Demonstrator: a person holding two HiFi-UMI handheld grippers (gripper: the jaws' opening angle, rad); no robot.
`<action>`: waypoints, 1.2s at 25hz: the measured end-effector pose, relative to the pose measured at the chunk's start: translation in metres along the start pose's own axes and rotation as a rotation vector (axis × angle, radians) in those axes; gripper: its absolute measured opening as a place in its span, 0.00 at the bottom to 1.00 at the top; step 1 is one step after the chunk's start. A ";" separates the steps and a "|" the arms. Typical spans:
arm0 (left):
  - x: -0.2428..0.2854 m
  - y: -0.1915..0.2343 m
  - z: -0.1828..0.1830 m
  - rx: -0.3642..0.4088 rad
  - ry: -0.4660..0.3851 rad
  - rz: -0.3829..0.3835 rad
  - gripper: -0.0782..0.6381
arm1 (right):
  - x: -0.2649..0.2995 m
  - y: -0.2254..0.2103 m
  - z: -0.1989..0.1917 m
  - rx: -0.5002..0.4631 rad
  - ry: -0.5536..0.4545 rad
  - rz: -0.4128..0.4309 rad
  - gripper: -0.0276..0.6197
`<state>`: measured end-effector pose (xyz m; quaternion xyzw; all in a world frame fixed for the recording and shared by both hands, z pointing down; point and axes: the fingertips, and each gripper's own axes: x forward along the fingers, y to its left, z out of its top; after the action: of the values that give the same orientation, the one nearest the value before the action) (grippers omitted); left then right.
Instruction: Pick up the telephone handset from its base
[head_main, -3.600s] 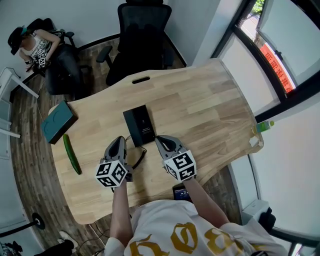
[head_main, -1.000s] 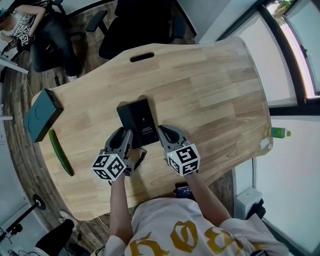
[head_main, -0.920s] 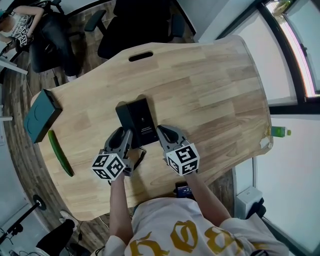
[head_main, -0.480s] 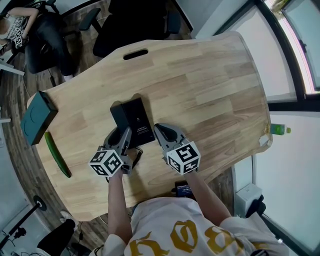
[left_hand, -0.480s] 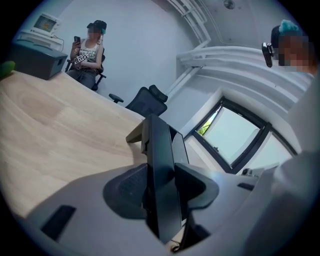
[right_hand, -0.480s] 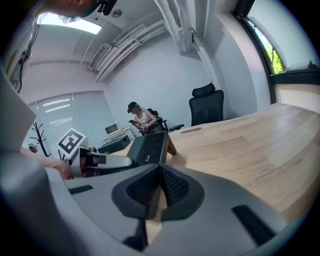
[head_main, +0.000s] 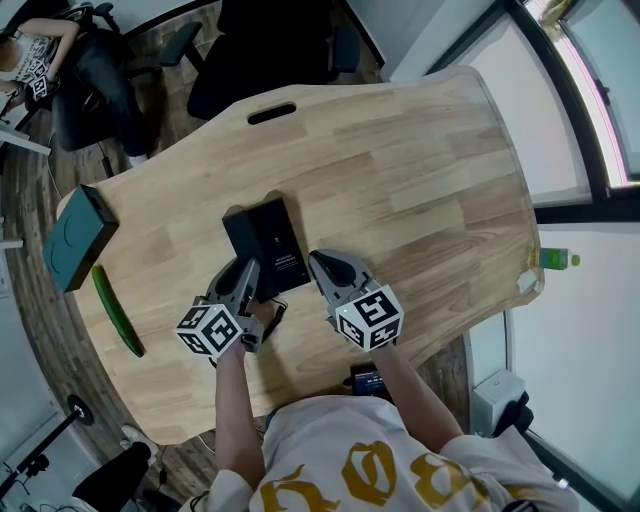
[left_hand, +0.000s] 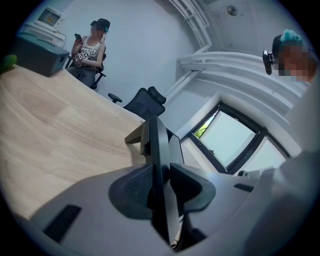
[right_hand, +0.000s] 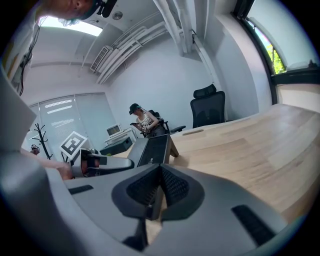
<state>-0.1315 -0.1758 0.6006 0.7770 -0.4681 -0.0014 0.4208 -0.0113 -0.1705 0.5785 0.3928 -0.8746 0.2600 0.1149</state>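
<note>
The black telephone base (head_main: 278, 243) lies on the wooden table (head_main: 420, 170), and it also shows in the right gripper view (right_hand: 152, 149). My left gripper (head_main: 243, 283) reaches over the phone's near left side. In the left gripper view its jaws have just been closing, and the pads (left_hand: 137, 187) press on the thin black handset (left_hand: 152, 145), seen edge on. My right gripper (head_main: 325, 268) rests just right of the base's near corner. Its pads (right_hand: 172, 187) meet with nothing between them. The coiled cord (head_main: 270, 320) trails toward me.
A green cucumber (head_main: 117, 312) and a teal box (head_main: 72, 238) lie at the table's left edge. A black office chair (head_main: 265, 50) stands beyond the far edge. A seated person (head_main: 40, 55) is at the far left. A green bottle (head_main: 555, 259) stands off the right edge.
Both grippers have come closer to the phone than several seconds ago. The left gripper's fingers now overlap the phone's left side. The view has shifted slightly.
</note>
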 end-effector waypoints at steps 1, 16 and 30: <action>0.000 0.000 0.000 -0.005 0.001 -0.005 0.27 | 0.000 0.001 0.001 -0.002 -0.001 0.000 0.05; -0.007 -0.008 0.006 -0.251 -0.022 -0.129 0.23 | -0.002 0.011 0.007 -0.020 -0.007 0.004 0.05; -0.029 0.008 -0.005 -0.371 -0.005 -0.097 0.22 | -0.009 0.020 0.016 -0.038 -0.024 0.008 0.05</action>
<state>-0.1519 -0.1529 0.5981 0.7079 -0.4228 -0.1099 0.5550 -0.0201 -0.1627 0.5548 0.3900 -0.8822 0.2393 0.1108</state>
